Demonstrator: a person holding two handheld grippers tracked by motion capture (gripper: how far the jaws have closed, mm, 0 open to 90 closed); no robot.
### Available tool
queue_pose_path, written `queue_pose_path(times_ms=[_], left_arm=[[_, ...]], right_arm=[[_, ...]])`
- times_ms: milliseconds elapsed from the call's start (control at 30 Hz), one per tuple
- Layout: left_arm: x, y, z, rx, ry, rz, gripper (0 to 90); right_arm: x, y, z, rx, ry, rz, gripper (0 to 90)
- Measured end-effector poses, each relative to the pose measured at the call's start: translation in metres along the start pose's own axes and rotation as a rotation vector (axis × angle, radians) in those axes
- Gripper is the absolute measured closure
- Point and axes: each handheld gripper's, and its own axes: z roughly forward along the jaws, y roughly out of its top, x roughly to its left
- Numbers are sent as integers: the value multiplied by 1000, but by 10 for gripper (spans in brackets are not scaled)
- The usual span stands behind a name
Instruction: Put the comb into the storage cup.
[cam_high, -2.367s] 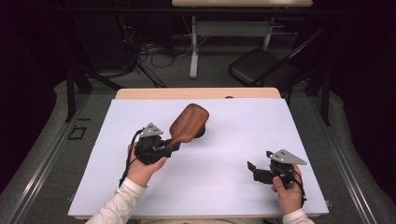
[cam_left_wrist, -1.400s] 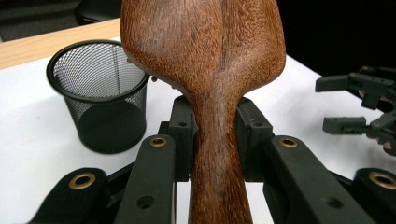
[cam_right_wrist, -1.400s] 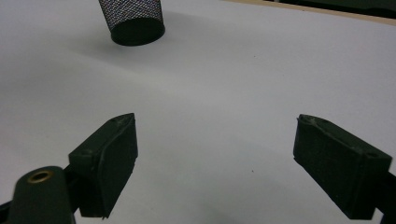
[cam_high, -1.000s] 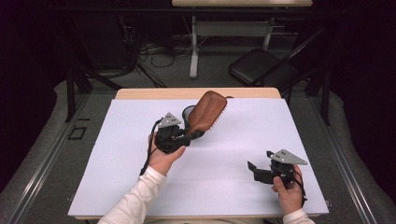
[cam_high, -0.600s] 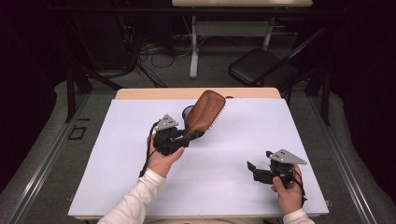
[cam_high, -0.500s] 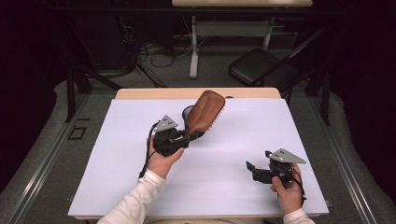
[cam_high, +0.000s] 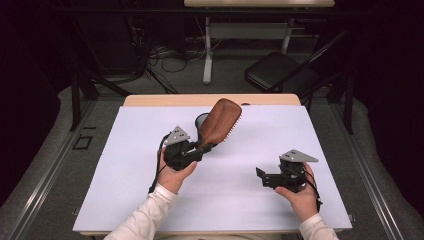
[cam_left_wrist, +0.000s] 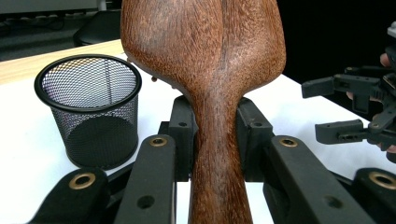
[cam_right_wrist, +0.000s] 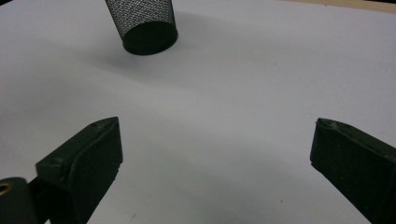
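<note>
Wooden hairbrush (cam_high: 220, 122) is in my left fingers (cam_left_wrist: 181, 135), pinched at the neck just below the paddle. It is carried off the bench (cam_high: 125, 165), head tilted up toward one o'clock and bristles facing right in the high view. In the left gripper view the wood back faces me and the pads press the handle on both sides.

Black mesh cup (cam_left_wrist: 88, 109) stands upright and empty, at ten o'clock from the brush in that view. In the high view it sits just behind the brush head, half hidden. Same cup (cam_right_wrist: 142, 23) shows at twelve o'clock in the right gripper view, well apart from my right fingers.

Right gripper (cam_high: 272, 177) hangs low over the bench near four o'clock from the brush. Its fingers have just been opening and now stand spread wide, with nothing between them but white sheet.

Step in hand, as I read it: brush lifted and brought beside the cup, placing not yet done.

Next move calls for swinging the brush over the rim and lowering it in, likely handle first. Cup looks light, so it may tip; the right fingers could steady its wall.
</note>
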Motion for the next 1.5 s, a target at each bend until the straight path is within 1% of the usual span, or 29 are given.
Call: queue_pose_path(times_ms=[133, 233, 333, 567, 667, 867, 967, 1000, 1167, 1267, 1367, 1500], left_arm=[[0, 0, 0, -1, 4, 0, 719], [1, 0, -1, 0, 3, -1, 719], [2, -1, -1, -3, 2, -4, 719], [4, -1, -3, -4, 15, -7, 719], [5, -1, -4, -5, 15, -8, 719], [5, -1, -3, -8, 18, -8, 719], [5, -2, -3, -11, 21, -9, 719], [5, -2, -3, -9, 21, -9, 719], [5, -3, -1, -2, 26, -2, 719], [5, -4, -1, -2, 26, -4, 719], [5, -5, 0, 0, 28, 0, 719], [5, -5, 0, 2, 32, 7, 719]], right_arm=[[7, 15, 6, 0, 18, 4, 14], [12, 24, 10, -6, 25, -14, 15], [16, 32, 14, -12, 34, -15, 17], [21, 49, 18, -26, 66, -9, 20], [21, 55, 18, -45, 60, -9, 40], [20, 66, 18, -56, 78, 22, 54], [19, 70, 19, -51, 84, 26, 54], [20, 71, 19, -49, 86, 37, 55], [19, 76, 20, -65, 99, 56, 74], [18, 79, 21, -71, 117, 74, 77], [17, 82, 22, -68, 145, 107, 89], [18, 87, 26, -47, 161, 112, 95]])
